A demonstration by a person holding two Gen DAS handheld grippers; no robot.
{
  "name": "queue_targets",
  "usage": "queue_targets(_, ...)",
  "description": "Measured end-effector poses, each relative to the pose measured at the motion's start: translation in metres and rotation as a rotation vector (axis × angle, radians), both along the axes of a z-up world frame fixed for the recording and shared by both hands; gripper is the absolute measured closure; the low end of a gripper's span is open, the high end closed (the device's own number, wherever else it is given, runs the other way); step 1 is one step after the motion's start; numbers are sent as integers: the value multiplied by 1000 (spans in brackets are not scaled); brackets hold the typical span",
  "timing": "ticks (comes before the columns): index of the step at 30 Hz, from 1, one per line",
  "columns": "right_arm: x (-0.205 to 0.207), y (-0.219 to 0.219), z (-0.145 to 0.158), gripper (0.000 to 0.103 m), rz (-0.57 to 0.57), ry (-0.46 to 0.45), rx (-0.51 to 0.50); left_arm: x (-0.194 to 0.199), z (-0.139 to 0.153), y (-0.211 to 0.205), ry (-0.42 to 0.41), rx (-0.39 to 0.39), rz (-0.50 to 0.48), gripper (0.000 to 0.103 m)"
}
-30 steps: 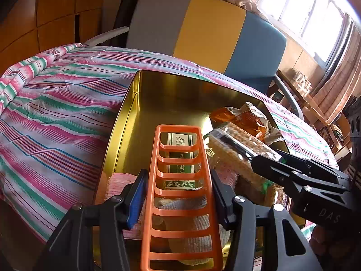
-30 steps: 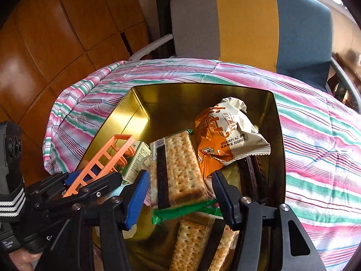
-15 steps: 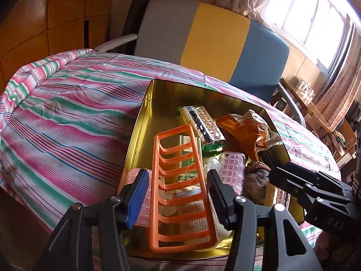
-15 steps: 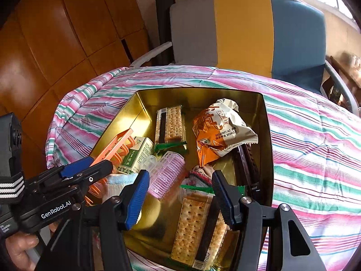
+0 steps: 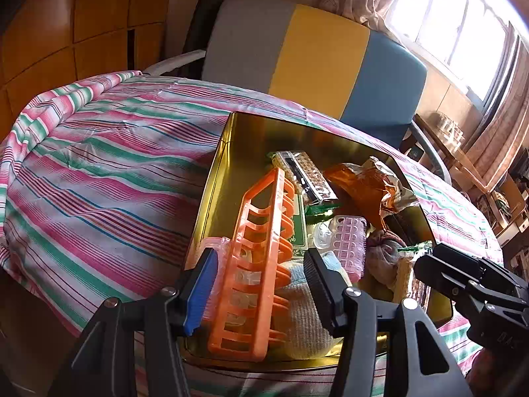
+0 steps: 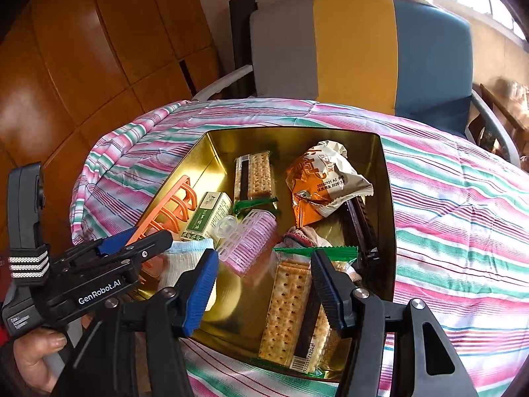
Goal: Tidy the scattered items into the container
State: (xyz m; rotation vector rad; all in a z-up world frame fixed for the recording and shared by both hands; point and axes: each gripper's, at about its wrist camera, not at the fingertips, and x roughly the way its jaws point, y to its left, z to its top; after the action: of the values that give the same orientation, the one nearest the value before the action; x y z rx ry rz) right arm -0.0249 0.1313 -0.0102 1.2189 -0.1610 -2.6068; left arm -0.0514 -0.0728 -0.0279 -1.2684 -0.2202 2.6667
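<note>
A gold tin (image 5: 211, 198) (image 6: 386, 198) sits on the striped cloth and holds several items. An orange plastic rack (image 5: 261, 251) (image 6: 172, 208) leans tilted along its left wall. My left gripper (image 5: 259, 284) is open, its fingers standing off either side of the rack's near end. My right gripper (image 6: 264, 281) is open and holds nothing, above the tin's near edge. A cracker packet (image 6: 287, 307) lies under it. A second cracker packet (image 6: 256, 173), an orange snack bag (image 6: 317, 182), a pink hair roller (image 6: 248, 241) and a green box (image 6: 208, 211) also lie inside.
The striped cloth (image 5: 99, 172) covers a round table that falls away at the left and front. A grey, yellow and blue chair (image 6: 357, 53) stands behind it. Wooden panels (image 6: 99, 49) are at the left. A hand (image 6: 36, 354) holds the left gripper.
The left gripper let go of the orange rack, which now leans in the tin. The right gripper released the cracker packet into the tin. Both grippers drew back.
</note>
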Motion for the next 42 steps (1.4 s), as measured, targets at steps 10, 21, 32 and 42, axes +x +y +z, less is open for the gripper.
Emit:
queue_targets(10, 10, 1, 3, 42, -3, 10, -22, 29, 7, -14, 52, -2, 17, 46)
queue_targets(21, 16, 2, 1, 42, -6, 13, 2, 2, 2, 16, 81, -117, 6, 51)
queue_targets(32, 18, 2, 0, 41, -12, 11, -3, 17, 13, 11, 76, -94, 7, 43)
queue_targets(42, 32, -8, 7, 34, -63, 34, 59, 47, 24, 8, 79, -122, 36, 39)
